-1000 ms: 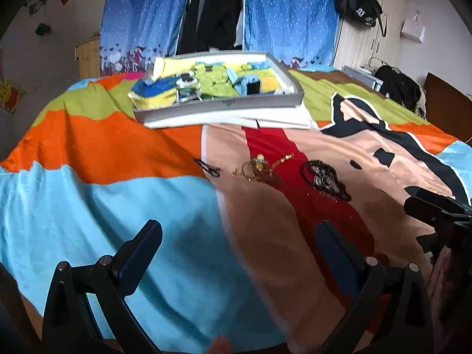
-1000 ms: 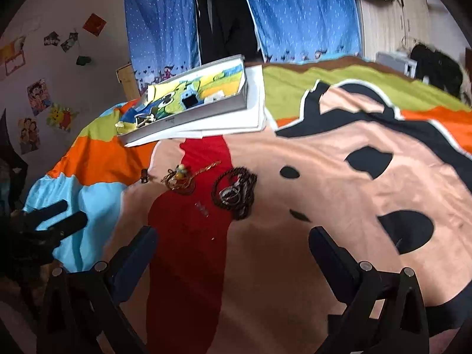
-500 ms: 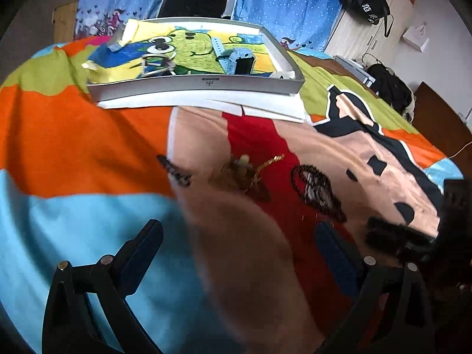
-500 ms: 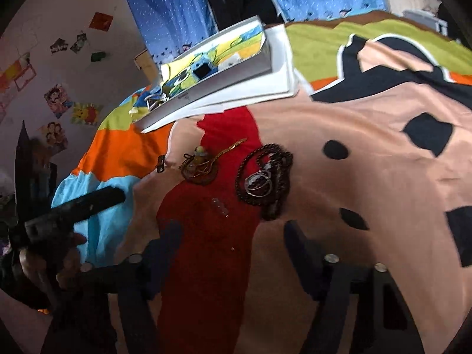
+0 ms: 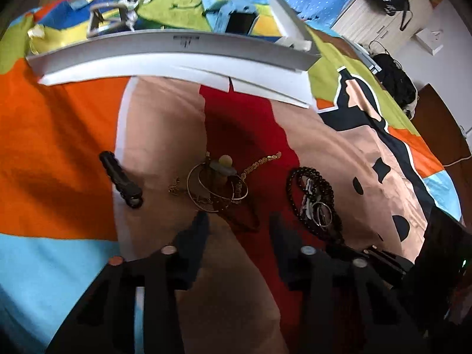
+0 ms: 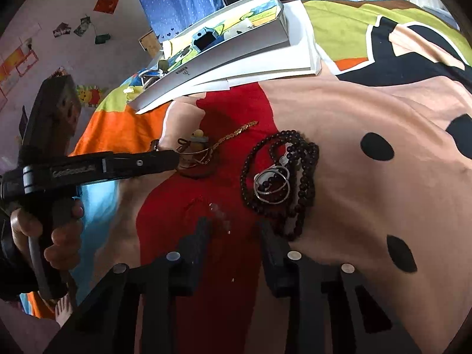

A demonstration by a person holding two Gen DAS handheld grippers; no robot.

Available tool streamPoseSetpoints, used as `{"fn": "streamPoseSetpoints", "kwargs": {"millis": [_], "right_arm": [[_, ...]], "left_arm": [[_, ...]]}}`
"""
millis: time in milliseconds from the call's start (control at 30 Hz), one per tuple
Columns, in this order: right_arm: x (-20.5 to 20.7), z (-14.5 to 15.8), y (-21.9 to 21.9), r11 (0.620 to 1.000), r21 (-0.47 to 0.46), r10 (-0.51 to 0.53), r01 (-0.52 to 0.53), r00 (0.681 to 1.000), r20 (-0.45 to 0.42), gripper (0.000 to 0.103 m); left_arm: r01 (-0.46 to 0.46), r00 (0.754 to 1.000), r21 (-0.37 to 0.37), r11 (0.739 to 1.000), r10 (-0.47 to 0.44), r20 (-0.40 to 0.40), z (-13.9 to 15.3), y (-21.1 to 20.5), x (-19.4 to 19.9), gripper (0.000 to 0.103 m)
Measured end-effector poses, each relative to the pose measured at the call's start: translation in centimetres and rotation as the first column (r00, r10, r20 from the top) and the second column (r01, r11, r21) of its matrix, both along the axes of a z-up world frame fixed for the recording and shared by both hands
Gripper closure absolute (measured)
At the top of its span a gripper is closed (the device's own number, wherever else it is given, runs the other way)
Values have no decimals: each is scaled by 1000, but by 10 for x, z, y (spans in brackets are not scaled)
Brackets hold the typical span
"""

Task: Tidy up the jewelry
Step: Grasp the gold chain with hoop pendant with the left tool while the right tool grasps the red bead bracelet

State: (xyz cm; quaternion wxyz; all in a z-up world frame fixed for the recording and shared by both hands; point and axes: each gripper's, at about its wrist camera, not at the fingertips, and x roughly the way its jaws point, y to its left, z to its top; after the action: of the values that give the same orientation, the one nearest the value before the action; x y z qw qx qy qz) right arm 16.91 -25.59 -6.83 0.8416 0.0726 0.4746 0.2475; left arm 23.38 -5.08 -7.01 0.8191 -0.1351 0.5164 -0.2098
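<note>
A pile of gold bangles and a gold chain lies on the red patch of the bedspread, with a dark hair clip to its left and a dark bead necklace with silver rings to its right. My left gripper is open, its fingers just short of the bangle pile. In the right wrist view the left gripper's tip reaches the bangles. My right gripper is open and empty, just short of the bead necklace. A small clear piece lies in front of it.
A grey tray with a colourful cartoon lining holds a blue box and silver pieces, resting on white sheets at the far side of the bed. The tray also shows in the right wrist view. A wardrobe and curtains stand behind.
Both grippers have moved forward and down toward the jewelry. Both sets of fingers have narrowed from wide open to a smaller gap. The left one now reaches the bangle pile.
</note>
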Motion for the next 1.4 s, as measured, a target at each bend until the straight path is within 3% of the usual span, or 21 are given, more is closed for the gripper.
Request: {"fn": "streamPoseSetpoints", "kwargs": {"millis": [200,367,567,800,1100,1200,1400], "right_arm": [[6,-5,4,999,-36,1,-1,1000,13,90],[4,-3,2,999,-34,-2,3,1000,27,92],[3,3,3,1000,-4,-4,4,1000,26,94],[-6,14,12,1000,-4,21,-20,998,65,94],[-19,22,16,1000,-2,30,-30,996,81,94],[-22,24,16,1000,5,28,-29,996,85,94],[-26,27,18,999,15,33,-35,995,98,94]], "left_arm": [[-13,998,14,1000,14,-63,-12,2,16,88],[-30,996,28,999,33,-83,-16,6,18,102],[-42,995,-9,999,41,-94,-4,18,4,103],[7,994,22,1000,-5,-107,23,16,-29,103],[45,978,-17,999,-47,-202,47,25,-67,103],[14,989,-50,999,-21,-149,67,38,-71,103],[-37,995,-47,998,33,-96,88,52,-61,103]]}}
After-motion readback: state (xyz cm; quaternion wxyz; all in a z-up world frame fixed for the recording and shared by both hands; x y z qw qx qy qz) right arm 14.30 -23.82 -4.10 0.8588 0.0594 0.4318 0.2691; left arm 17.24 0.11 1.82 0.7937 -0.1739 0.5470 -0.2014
